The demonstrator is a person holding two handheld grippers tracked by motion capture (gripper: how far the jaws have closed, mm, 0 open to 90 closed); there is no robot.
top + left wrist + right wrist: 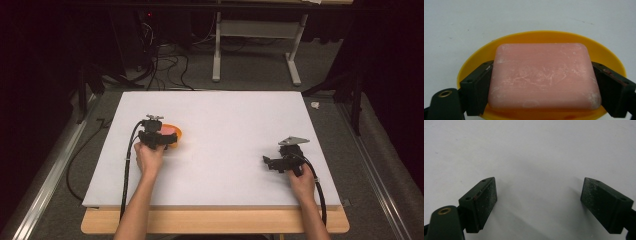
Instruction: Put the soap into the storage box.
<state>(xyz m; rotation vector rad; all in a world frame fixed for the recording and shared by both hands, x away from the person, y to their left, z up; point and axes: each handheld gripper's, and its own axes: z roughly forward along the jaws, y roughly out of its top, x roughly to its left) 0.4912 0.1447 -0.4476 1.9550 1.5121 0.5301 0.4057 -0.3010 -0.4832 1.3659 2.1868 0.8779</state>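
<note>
We are finding much of the yellow dish point(536, 37) hidden: in the left gripper view the pink soap bar point(544, 77) is covering its middle, and the near rim is running off the bottom edge. In the high view the left gripper point(161, 136) and the hand behind it are blocking most of the dish, so we are seeing just an orange-yellow crescent and a sliver of pink past the gripper. We cannot make out whether the soap is resting in the dish or lifted slightly off it.

The soap is showing as a rounded rectangular bar, pale pink, matte, with whitish scuffs and fine scratches across its top face and a chalky patch at one near corner. It is lying flat over the dish's middle, long side across the view.

The left gripper is clamping the bar, one black jaw pressed against each short end, both reaching inside the dish's rim. The dish is sitting on the white table top point(225, 115), left of its centre.

The right gripper point(274, 163) is being held well to the right of the dish, nearer the table's front edge, jaws spread wide with bare white surface between them. Its pads point(487, 195) are looking dusty and speckled, and the right-hand pad is partly cut off by the frame.
</note>
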